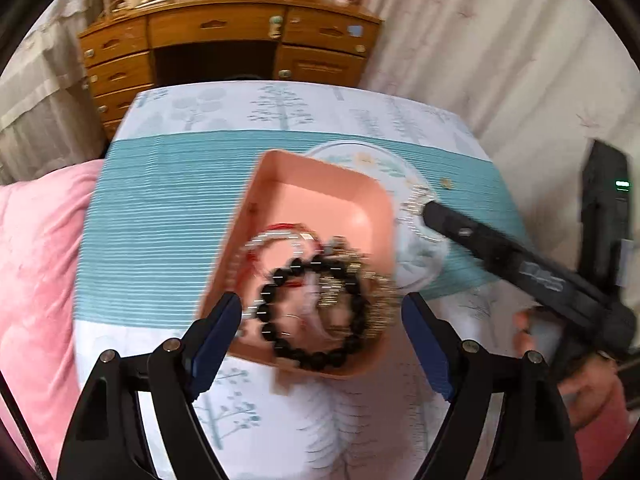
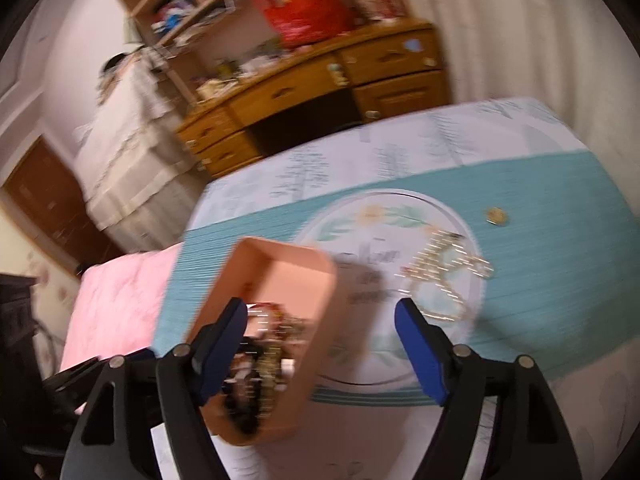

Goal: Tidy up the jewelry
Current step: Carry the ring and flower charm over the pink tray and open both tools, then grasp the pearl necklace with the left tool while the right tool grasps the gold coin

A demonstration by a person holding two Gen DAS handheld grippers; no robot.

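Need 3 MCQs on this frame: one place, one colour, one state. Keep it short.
1. Where does the black bead bracelet lie?
A. in the pink tray
B. on the wooden desk
C. on the pink blanket

2. What colour is the striped band of the cloth under the tray?
A. red
B. teal
C. black

3. How does the left gripper stand?
A. shut on the tray
B. shut on a chain
C. open, holding nothing

Key: 1 A, the bracelet rests inside the tray with the other pieces. 2 B, the stripes read teal. 3 C, its blue fingers sit wide apart.
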